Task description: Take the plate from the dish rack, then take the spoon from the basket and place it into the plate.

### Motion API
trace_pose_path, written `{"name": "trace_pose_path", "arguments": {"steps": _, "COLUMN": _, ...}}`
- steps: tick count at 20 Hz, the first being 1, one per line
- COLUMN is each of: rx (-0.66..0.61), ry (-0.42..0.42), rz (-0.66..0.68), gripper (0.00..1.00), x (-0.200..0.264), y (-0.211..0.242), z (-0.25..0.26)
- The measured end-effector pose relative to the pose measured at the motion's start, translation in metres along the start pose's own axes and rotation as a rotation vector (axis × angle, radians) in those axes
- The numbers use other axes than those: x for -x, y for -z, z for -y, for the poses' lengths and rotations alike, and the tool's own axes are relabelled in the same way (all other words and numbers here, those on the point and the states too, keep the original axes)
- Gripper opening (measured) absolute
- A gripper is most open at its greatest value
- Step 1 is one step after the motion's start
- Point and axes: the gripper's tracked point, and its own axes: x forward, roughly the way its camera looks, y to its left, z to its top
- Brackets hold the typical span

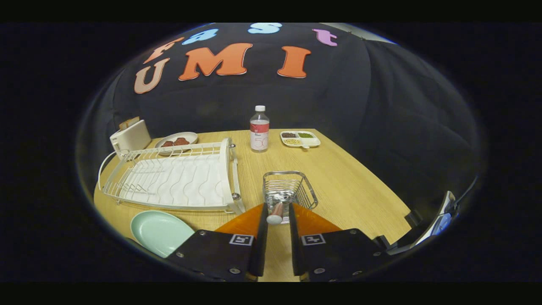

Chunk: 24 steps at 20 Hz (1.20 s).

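On the table (pixel 338 169), the plate (pixel 159 231) already lay flat, out of the rack (pixel 178 180) and just in front of it, left of the fingers. So step 1 looked done! The gripper (pixel 278 214) sat at the near rim of the basket (pixel 290 190), its 2 fingers narrowed around the spoon (pixel 276 212) handle, whose end poked up between the tips. Whether both pads were truly pressing, I couldn't tell. By my reckoning, what remained was lifting the spoon clear and carrying it left onto the plate.
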Motion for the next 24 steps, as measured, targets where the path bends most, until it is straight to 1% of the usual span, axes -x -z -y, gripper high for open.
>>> {"name": "trace_pose_path", "arguments": {"steps": 4, "rx": 0.012, "ry": 0.015, "rz": 0.009, "gripper": 0.12, "x": -0.001, "y": -0.001, "z": 0.005}}
{"name": "trace_pose_path", "arguments": {"steps": 6, "rx": 0.005, "ry": 0.023, "rz": 0.011, "gripper": 0.08, "x": 0.001, "y": -0.003, "z": 0.01}}
{"name": "trace_pose_path", "arguments": {"steps": 8, "rx": -0.019, "ry": 0.009, "rz": 0.013, "gripper": 0.08, "x": 0.006, "y": -0.006, "z": 0.011}}
{"name": "trace_pose_path", "arguments": {"steps": 11, "rx": -0.046, "ry": 0.015, "rz": 0.04, "gripper": 0.08, "x": 0.022, "y": -0.018, "z": 0.018}}
{"name": "trace_pose_path", "arguments": {"steps": 16, "rx": -0.061, "ry": 0.023, "rz": 0.114, "gripper": 0.08, "x": 0.064, "y": -0.045, "z": 0.021}}
{"name": "trace_pose_path", "arguments": {"steps": 21, "rx": -0.029, "ry": 0.002, "rz": 0.19, "gripper": 0.08, "x": 0.109, "y": -0.065, "z": 0.001}}
{"name": "trace_pose_path", "arguments": {"steps": 24, "rx": -0.017, "ry": -0.05, "rz": 0.222, "gripper": 0.07, "x": 0.135, "y": -0.073, "z": -0.026}}
